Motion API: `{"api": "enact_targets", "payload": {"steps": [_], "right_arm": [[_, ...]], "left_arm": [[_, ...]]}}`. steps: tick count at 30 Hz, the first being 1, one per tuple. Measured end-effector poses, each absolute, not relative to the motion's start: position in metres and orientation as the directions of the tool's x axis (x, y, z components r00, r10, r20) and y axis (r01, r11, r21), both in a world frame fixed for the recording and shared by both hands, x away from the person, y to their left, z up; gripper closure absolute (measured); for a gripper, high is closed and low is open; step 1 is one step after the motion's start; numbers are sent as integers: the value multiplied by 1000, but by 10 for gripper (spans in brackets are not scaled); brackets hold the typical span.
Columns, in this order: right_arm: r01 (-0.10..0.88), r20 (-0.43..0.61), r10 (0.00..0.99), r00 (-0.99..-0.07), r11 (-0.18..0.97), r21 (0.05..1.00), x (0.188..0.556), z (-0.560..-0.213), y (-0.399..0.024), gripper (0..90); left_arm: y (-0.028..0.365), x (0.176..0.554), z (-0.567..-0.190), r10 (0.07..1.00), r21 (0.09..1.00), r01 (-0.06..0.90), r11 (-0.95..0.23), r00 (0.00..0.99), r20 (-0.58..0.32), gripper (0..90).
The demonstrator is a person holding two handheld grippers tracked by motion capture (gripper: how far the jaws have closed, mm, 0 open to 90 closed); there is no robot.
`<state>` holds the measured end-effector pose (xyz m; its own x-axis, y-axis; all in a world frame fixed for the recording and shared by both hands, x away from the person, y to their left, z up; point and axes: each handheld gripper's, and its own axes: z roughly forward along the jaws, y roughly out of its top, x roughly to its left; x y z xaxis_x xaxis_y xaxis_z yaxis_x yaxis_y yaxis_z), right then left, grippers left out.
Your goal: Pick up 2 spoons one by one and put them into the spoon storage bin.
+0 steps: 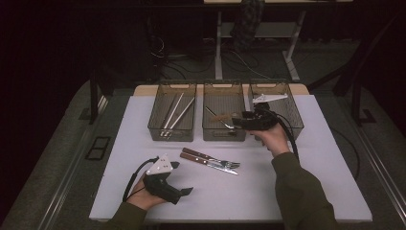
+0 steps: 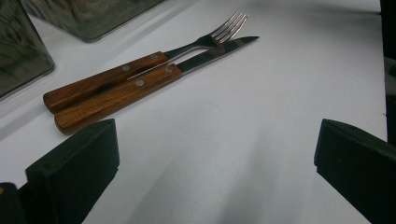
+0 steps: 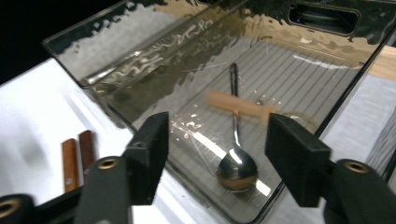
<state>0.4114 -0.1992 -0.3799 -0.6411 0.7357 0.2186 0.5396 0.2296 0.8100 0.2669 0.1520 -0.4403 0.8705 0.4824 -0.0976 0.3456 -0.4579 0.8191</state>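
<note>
Fingers on my right gripper stand wide apart and hold nothing; they hover over the near end of the middle bin, where a spoon with a wooden handle lies on the ribbed bottom. On my left gripper the fingers are also spread wide and empty, low over the white surface, aimed toward the fork and knife, which lie side by side, touching, on the bare surface in front of the bins.

I judge this a sorting job roughly midway. The left bin has long pale sticks in it and the middle bin has the spoon, so those look done. The fork and knife are left to pick up, and I cannot tell whether the right bin holds anything.

No brand, label or writing can be read on the bins, the cutlery or the grippers.
</note>
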Motion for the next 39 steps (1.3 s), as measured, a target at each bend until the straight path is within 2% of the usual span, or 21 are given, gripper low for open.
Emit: {"api": "enact_targets", "payload": {"steps": [4, 11, 21, 39], "right_arm": [[539, 215, 754, -621, 211, 815, 398, -379, -204, 330], [519, 217, 727, -652, 218, 827, 373, -383, -217, 199], [472, 148, 729, -669, 262, 841, 340, -399, -233, 184], [437, 85, 701, -708, 341, 832, 277, -432, -263, 184]], "left_arm": [[152, 267, -441, 483, 815, 347, -463, 870, -96, 0], [151, 267, -441, 484, 814, 348, -466, 870, -94, 0], [151, 267, -440, 486, 813, 348, -467, 869, -92, 0], [150, 263, -438, 480, 817, 335, -469, 873, -82, 0]]}}
